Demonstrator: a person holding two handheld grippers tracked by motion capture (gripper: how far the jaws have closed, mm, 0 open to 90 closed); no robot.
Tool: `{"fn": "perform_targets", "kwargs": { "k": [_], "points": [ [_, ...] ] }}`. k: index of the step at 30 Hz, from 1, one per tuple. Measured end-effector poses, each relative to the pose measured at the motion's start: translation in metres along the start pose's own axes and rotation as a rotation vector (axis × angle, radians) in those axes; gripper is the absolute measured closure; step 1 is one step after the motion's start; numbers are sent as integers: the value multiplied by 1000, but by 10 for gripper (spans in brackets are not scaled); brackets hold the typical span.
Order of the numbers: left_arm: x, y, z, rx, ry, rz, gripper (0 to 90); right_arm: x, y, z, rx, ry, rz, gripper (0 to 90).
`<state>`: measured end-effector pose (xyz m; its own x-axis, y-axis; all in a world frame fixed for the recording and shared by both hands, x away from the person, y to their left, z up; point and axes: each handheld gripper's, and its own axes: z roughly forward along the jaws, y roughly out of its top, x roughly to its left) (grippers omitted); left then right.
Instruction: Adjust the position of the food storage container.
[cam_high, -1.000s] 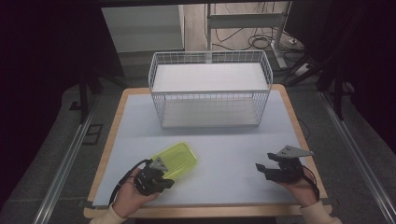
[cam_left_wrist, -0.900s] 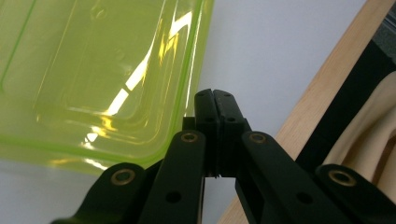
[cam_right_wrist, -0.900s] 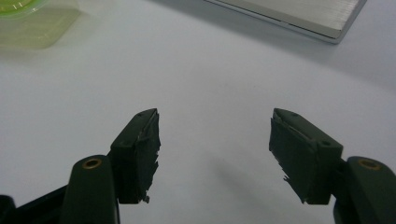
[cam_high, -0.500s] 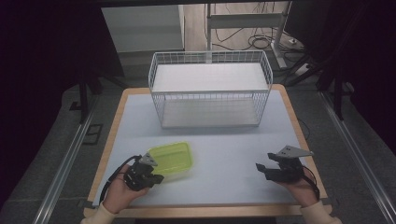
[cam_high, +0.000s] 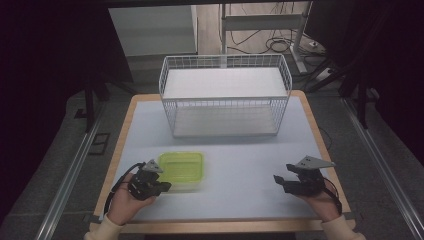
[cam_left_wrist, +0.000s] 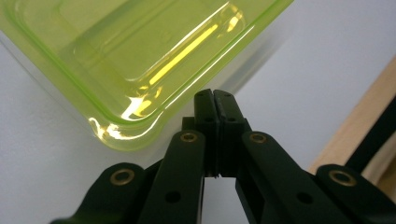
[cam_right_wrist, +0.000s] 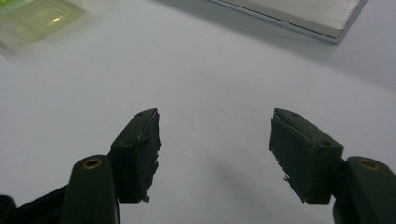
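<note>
A translucent yellow-green plastic container (cam_high: 181, 170) lies flat on the pale surface (cam_high: 240, 160), in the near-left part of it, well in front of the white wire basket (cam_high: 225, 95) that stands at the far middle. The container is a shallow rounded rectangle; in the high view its long axis runs roughly left to right across the surface, nearly parallel to the basket's front, with its open or lidded top facing up (which of the two cannot be told). Its outline is slightly blurred at the near edge. The left hand-held gripper (cam_high: 161, 186), gripped by the person's left hand (cam_high: 127, 197), sits at the container's near-left corner. In the left gripper view its two black jaws are pressed together with no gap, their tips just at or under the container's (cam_left_wrist: 140, 65) rounded rim; whether they pinch the rim or only touch it cannot be told. The right hand-held gripper (cam_high: 280, 181), held in the right hand (cam_high: 320, 200), rests low over the near-right part of the surface, well apart from the container. In the right gripper view its jaws stand wide apart with bare surface (cam_right_wrist: 210, 84) between them, the container (cam_right_wrist: 37, 18) at upper left and the basket's base (cam_right_wrist: 299, 16) at upper right.
</note>
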<state>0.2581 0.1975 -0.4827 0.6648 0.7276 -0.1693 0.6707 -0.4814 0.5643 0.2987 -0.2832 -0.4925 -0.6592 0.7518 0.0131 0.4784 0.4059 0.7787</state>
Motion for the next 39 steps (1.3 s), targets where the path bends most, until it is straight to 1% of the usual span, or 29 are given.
{"fn": "perform_targets", "kwargs": {
  "k": [1,3,4,6,7,8,9,10,12,14,16,17,18,20,21,22,26,27,30,31,33,34,39],
  "points": [
    [1,1,-5,-12,-4,-1,897,0,0,0,0,0,0,340],
    [6,2,-15,-42,19,-10,895,0,0,0,-1,0,2,340],
    [10,2,-20,-60,32,-23,894,0,0,0,-2,0,1,340],
    [20,1,-28,-91,50,-57,894,0,0,0,-1,1,0,340],
    [27,1,-30,-101,74,-79,894,0,0,0,-1,1,-1,340],
    [35,0,-30,-107,108,-110,895,0,0,0,-1,2,0,340],
    [43,-1,-30,-110,124,-138,898,0,0,0,-1,2,0,340],
    [53,-4,-28,-112,123,-171,899,0,1,0,-3,1,0,340],
    [65,-7,-21,-97,126,-201,900,0,1,0,-4,1,-1,340],
    [74,-11,-11,-77,114,-230,900,0,1,1,-1,-2,2,340],
    [80,-14,-3,-61,92,-255,900,0,0,1,1,-1,1,340],
    [82,-16,1,-55,69,-266,900,0,0,1,1,-1,1,339],
    [82,-16,3,-52,59,-268,900,0,0,1,1,-1,0,340],
    [83,-16,7,-48,53,-275,900,0,0,1,2,-1,-1,339],
    [85,-16,11,-52,27,-290,900,0,0,2,3,-1,-3,339],
    [85,-16,11,-52,27,-290,900,0,0,2,3,-1,-3,339],
    [86,-15,18,-57,-28,-312,900,0,0,1,1,-2,-1,339],
    [85,-14,22,-47,-40,-304,900,-1,0,1,2,-3,-1,339],
    [83,-12,25,-46,-49,-306,900,0,0,2,2,-3,-2,339],
    [83,-11,26,-38,-54,-300,900,0,0,2,3,-3,-3,339],
    [82,-10,29,-38,-53,-297,900,0,0,2,5,-3,-5,339],
    [82,-9,30,-37,-58,-298,900,0,0,2,5,-3,-5,339],
    [76,-2,38,-33,-72,-290,900,0,0,2,6,-4,-4,339]
  ]
}}
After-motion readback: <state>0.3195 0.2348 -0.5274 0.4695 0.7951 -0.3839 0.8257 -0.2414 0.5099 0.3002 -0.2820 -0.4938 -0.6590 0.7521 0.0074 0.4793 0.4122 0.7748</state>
